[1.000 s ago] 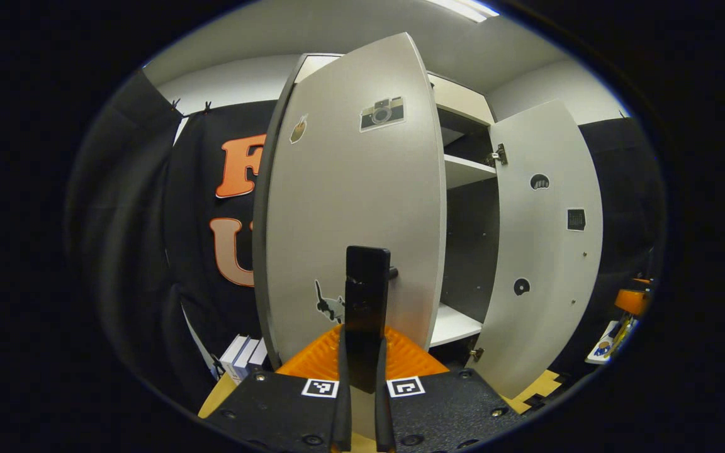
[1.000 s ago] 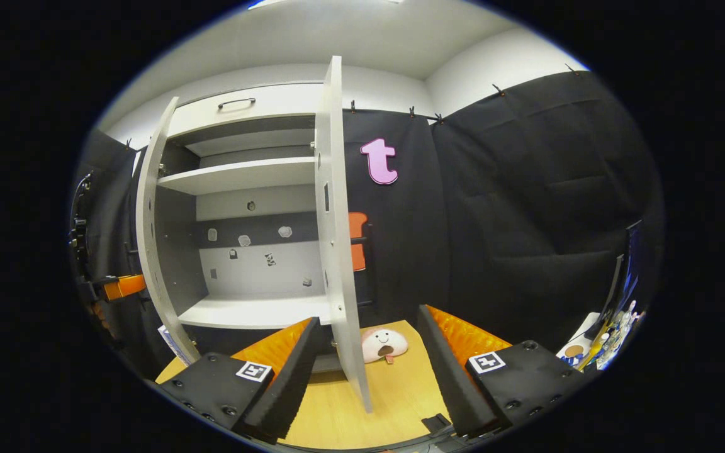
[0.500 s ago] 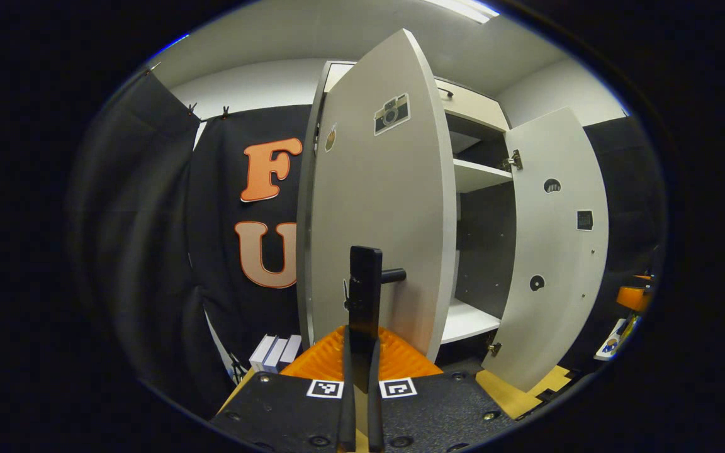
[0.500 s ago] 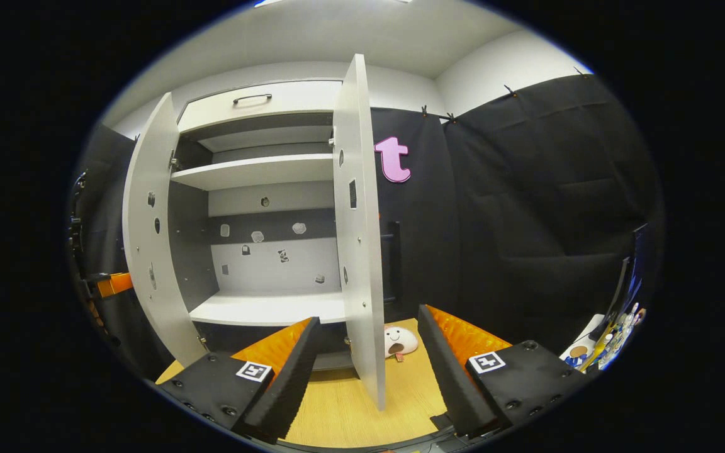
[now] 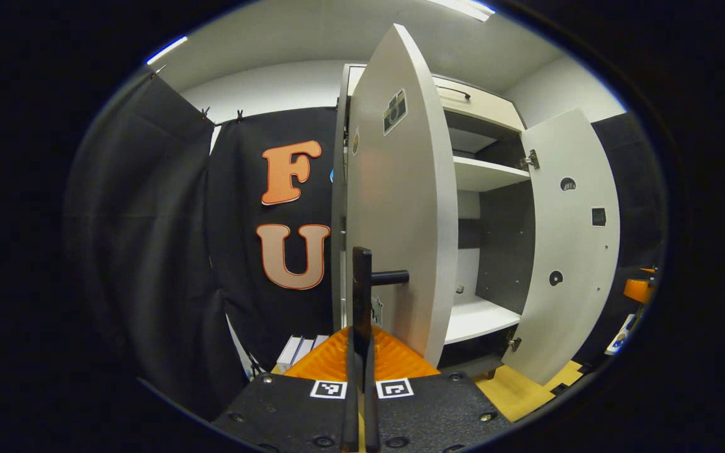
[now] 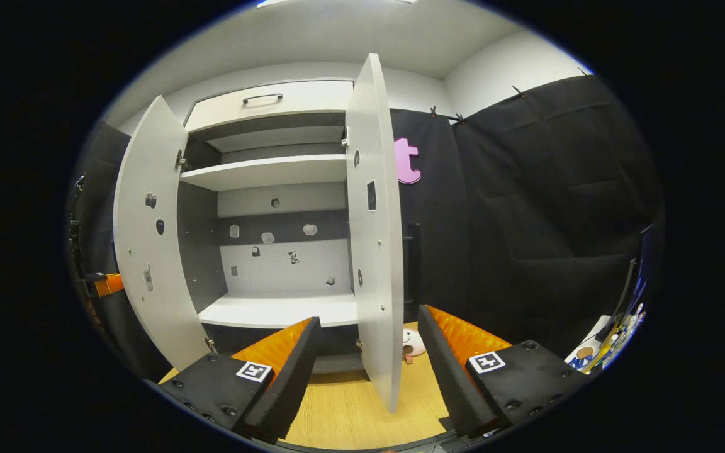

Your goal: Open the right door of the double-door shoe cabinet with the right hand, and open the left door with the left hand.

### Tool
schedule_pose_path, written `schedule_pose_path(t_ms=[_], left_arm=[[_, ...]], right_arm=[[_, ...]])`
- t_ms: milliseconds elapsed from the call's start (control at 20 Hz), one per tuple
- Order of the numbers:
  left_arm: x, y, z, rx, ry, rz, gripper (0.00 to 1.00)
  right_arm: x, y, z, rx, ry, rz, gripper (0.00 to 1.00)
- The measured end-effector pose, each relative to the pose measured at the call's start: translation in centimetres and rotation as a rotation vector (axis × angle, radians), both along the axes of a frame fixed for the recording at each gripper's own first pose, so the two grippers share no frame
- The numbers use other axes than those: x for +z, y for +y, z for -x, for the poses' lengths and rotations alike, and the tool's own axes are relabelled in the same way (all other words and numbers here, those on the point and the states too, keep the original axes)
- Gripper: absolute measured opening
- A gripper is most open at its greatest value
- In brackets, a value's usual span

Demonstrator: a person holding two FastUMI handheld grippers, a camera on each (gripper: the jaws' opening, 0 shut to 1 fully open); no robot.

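- Swinging the left door [image 5: 394,207] wide of the shoe cabinet [image 6: 268,189], keep your left tongs [image 5: 360,283] clamped on its handle [image 5: 362,296].
- Follow the hinge arc.
- Right tongs [image 6: 365,352] gape empty before the right door [image 6: 375,251].

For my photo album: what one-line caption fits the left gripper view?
Left gripper shut on the left door's handle, the left door and right door both open.

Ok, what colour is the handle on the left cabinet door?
Black. The handle sticks out from the pale grey left door, clearest in the left gripper view.
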State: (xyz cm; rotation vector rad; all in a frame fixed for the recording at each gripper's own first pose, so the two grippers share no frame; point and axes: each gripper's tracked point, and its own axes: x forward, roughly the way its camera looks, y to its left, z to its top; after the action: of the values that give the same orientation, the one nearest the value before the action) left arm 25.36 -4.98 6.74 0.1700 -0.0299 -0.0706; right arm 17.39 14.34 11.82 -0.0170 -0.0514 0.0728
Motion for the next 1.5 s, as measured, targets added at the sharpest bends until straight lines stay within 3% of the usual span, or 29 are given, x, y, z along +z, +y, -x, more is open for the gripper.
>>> schedule_pose_path(t_ms=[300,450,750,800,850,900,1050,1100,1150,1500], left_arm=[[-0.1,2.3,0.7,0.034,0.015,0.018,0.01],[-0.8,1.6,1.5,-0.002,0.049,0.059,0.01],[-1.8,3.5,4.3,0.105,0.089,0.082,0.02],[-1.9,3.4,4.8,0.108,0.093,0.09,0.02],[-1.9,3.1,5.3,0.109,0.091,0.099,0.02],[-1.9,2.8,5.7,0.107,0.085,0.109,0.02],[-2.0,1.2,6.6,0.093,0.088,0.145,0.0],[-1.9,0.9,6.8,0.093,0.084,0.151,0.0],[-1.7,0.4,7.0,0.091,0.079,0.157,0.0],[-0.6,-2.0,7.5,0.066,0.047,0.182,0.0]], right_arm=[[0.5,0.4,-0.4,0.008,-0.015,0.008,0.98],[0.3,0.1,-0.6,-0.002,-0.007,0.02,0.98],[-1.8,-0.4,-1.8,-0.018,0.059,0.031,0.98],[-2.3,-0.3,-2.0,-0.013,0.073,0.03,0.98],[-2.7,-0.1,-2.1,-0.009,0.082,0.031,0.89],[-2.9,-0.1,-2.5,-0.007,0.085,0.036,0.98],[-3.3,-0.3,-2.5,0.001,0.092,0.057,0.98],[-3.3,-0.4,-2.5,0.003,0.093,0.059,0.89],[-3.2,-0.4,-2.5,0.004,0.094,0.059,0.98],[-2.4,-0.8,-1.8,0.025,0.096,0.054,0.98]])
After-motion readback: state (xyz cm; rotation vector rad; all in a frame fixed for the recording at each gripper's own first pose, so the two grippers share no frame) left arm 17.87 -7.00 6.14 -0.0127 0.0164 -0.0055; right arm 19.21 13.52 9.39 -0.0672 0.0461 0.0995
